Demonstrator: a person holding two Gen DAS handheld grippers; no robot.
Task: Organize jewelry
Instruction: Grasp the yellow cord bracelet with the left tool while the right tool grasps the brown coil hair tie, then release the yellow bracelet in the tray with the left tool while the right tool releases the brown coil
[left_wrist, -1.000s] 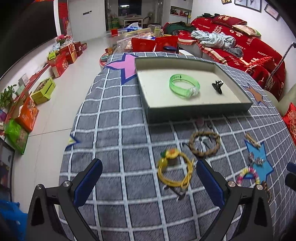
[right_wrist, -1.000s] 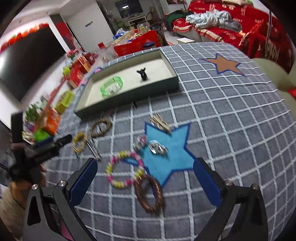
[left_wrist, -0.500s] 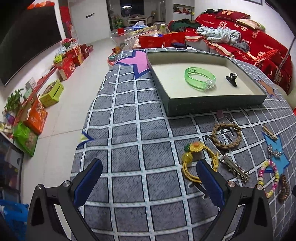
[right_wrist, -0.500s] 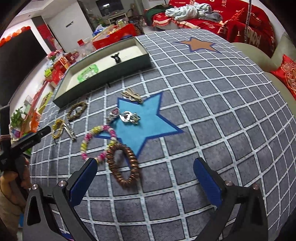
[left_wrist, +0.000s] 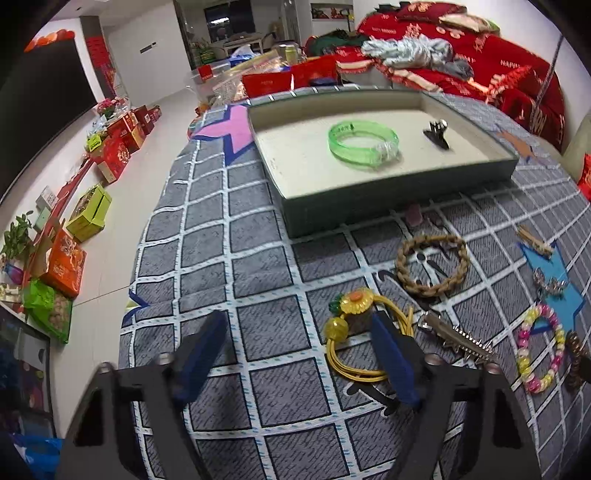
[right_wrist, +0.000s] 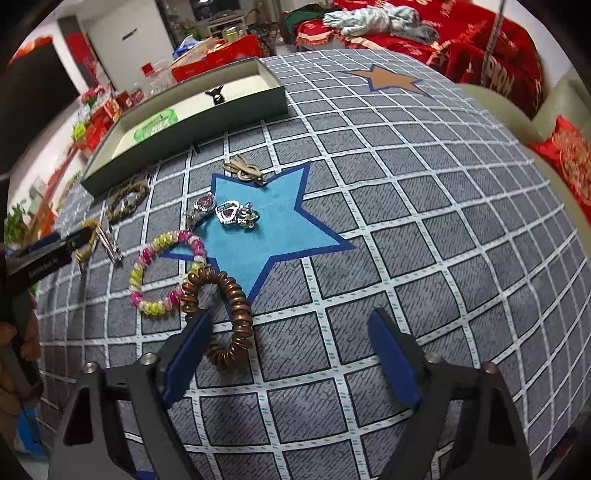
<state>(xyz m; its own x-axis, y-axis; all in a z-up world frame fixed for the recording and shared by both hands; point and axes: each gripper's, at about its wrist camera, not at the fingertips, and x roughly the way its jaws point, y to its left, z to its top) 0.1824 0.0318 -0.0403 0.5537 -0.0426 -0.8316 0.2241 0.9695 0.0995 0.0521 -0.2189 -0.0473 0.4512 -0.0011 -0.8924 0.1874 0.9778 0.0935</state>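
Observation:
A grey-green tray (left_wrist: 391, 201) holds a green bangle (left_wrist: 363, 144) and a black clip (left_wrist: 436, 132). On the checked cloth lie a yellow cord with sunflower charm (left_wrist: 354, 306), a braided ring (left_wrist: 430, 266), a metal toothed clip (left_wrist: 458, 339) and a pink-yellow bead bracelet (left_wrist: 541, 347). My left gripper (left_wrist: 299, 347) is open, its right finger over the yellow cord. My right gripper (right_wrist: 291, 343) is open, its left finger beside a brown coil hair tie (right_wrist: 221, 310). The bead bracelet (right_wrist: 162, 273), silver charms (right_wrist: 232, 214) and the tray (right_wrist: 192, 136) lie beyond.
A wooden clip (right_wrist: 245, 171) lies at the blue star's (right_wrist: 258, 236) top. The left gripper (right_wrist: 48, 254) shows at the right wrist view's left edge. Boxes (left_wrist: 66, 258) line the floor left of the table. A red sofa (left_wrist: 480, 66) stands behind.
My left gripper has moved forward and right, closer to the yellow cord. My right gripper has moved forward, so the brown coil tie is now at its left finger.

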